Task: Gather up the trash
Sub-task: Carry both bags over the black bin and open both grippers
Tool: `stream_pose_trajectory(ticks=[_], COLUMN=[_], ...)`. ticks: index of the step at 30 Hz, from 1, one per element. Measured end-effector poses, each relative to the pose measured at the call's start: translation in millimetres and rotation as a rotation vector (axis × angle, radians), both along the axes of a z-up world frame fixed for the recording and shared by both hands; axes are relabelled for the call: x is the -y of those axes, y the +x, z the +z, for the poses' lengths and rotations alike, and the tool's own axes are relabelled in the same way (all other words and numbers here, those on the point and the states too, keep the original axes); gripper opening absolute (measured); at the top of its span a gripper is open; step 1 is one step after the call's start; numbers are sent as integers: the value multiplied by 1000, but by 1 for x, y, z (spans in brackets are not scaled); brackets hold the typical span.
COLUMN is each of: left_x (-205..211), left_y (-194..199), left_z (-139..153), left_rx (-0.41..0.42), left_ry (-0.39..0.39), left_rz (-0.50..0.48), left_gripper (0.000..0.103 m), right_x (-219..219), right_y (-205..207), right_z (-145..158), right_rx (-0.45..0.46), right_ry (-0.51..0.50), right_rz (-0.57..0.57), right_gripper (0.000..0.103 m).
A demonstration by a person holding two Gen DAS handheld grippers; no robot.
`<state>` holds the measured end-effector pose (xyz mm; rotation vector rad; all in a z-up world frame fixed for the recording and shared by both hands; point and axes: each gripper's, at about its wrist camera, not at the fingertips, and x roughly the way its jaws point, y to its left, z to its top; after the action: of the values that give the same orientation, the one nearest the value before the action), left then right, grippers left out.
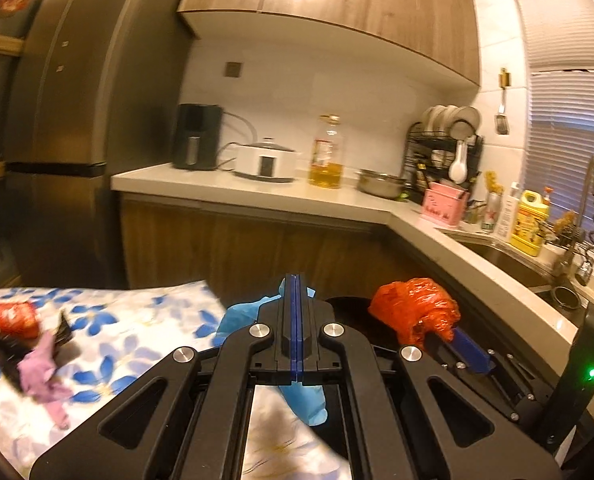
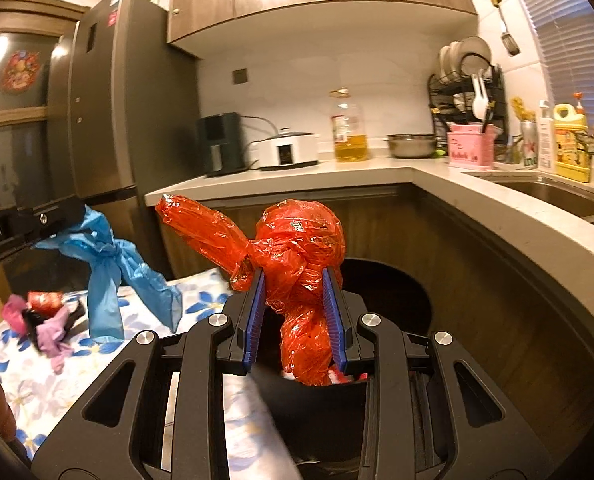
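Observation:
My left gripper (image 1: pixel 296 279) is shut on a crumpled blue plastic bag (image 1: pixel 239 314). In the right wrist view that blue bag (image 2: pixel 109 264) hangs in long strips from the left gripper (image 2: pixel 75 218), above the table. My right gripper (image 2: pixel 294 276) is shut on a bunched red plastic bag (image 2: pixel 297 240), one loose end sticking out to the left. The red bag (image 1: pixel 413 308) is held over a round black bin (image 2: pixel 401 300) that stands between the table and the counter. The bin's inside is dark.
The table's blue-flowered cloth (image 1: pixel 137 320) carries a red packet (image 1: pixel 15 316), a pink-purple glove (image 1: pixel 41 368) and a black scrap. An L-shaped counter (image 2: pixel 497 208) with appliances, an oil bottle, a dish rack and a sink wraps around behind the bin. A fridge (image 2: pixel 109 100) stands at the left.

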<state>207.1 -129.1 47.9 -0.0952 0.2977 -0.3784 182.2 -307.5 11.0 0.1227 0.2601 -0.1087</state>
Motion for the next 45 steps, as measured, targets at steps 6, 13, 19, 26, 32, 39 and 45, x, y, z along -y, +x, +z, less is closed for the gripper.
stream_pose_trajectory(ticks=[6, 13, 19, 26, 32, 39, 45], left_x=[25, 48, 61, 70, 70, 69, 67], left_y=[13, 29, 42, 52, 60, 64, 68], left_z=[-1, -7, -16, -28, -35, -41, -46], left_rx=[-4, -16, -33, -61, -84, -104, -131], left_ry=[-8, -15, -16, -5, -3, 7, 12], left_rz=[-56, -106, -127, -134, -127, -127, -125], left_gripper=[0, 0, 0, 0, 0, 0, 0], right_x=[22, 38, 43, 47, 49, 53, 57], right_y=[5, 13, 18, 27, 35, 41, 42], right_z=[-3, -6, -10, -13, -18, -20, -21], right_rx=[-8, -23, -36, -48, -61, -75, -84], right_ry=[5, 1, 0, 9, 17, 16, 19], right_rz=[-44, -72, -82, -82, -75, -70, -81], right_gripper=[28, 28, 28, 29, 29, 32, 41])
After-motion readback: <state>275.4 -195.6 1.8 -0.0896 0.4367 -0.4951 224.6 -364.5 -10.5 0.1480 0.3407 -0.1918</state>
